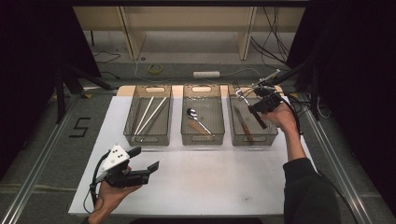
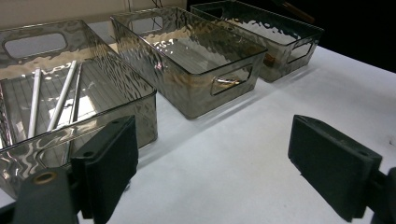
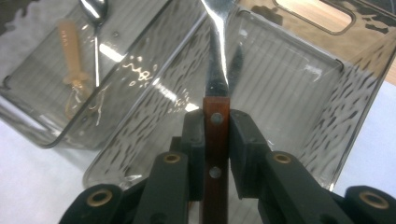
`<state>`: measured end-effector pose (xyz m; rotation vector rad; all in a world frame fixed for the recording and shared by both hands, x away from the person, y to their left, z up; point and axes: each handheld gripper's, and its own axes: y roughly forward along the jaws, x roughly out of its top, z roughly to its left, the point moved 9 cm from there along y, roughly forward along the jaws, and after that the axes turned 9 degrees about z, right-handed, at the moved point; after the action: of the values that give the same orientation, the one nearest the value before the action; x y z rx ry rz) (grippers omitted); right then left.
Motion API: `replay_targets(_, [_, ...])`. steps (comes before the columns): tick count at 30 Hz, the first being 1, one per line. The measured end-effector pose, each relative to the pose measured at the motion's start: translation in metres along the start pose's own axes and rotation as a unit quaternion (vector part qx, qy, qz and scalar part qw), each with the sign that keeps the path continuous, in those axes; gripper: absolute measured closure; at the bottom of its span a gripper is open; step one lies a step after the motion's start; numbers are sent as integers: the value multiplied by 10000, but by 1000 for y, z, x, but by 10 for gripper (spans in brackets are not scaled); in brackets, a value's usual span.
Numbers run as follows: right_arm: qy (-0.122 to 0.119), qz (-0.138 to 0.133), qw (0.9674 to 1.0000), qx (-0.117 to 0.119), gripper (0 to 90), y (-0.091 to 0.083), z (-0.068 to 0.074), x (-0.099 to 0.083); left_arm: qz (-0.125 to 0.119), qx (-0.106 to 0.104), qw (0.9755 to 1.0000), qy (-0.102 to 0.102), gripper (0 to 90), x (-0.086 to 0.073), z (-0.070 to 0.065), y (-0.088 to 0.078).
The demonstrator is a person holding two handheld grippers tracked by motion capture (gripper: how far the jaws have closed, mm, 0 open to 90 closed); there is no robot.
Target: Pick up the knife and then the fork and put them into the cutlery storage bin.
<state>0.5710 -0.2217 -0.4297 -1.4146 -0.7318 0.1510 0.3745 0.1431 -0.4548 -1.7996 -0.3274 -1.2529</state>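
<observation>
The right gripper's fingers (image 3: 243,140) are clamped from both sides on the wooden handle of a fork (image 3: 215,88), with the pads pressed flat against it and no gap showing. In the right gripper view the fork's long axis runs straight up the middle of the frame, away from the jaws, its metal shaft reaching toward the top edge over the right bin (image 3: 299,74). In the high view the right gripper (image 1: 261,105) sits at upper right, held above that bin, where a knife (image 1: 242,122) already lies lengthwise.

The move ahead looks like a lowering of the fork into this bin, which lies directly below and ahead of the tines. Its length should line up with the bin's long side, as the knife's does. The right hand (image 1: 282,116) is far nearer.

The left gripper (image 1: 140,164) idles at lower left, jaws wide apart and empty over the white board (image 1: 210,177).
</observation>
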Motion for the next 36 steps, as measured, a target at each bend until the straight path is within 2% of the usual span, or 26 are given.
replay_targets(11, [209,-2,9996,-164,779,16,-7,-2,2,-4,10000,-3,156,0,0,0])
replay_targets(21, [384,11,9991,-184,779,27,-10,-5,3,-5,10000,3,156,0,0,0])
replay_targets(36, [484,263,9983,-165,778,48,-6,-16,5,-8,10000,13,156,0,-1,0])
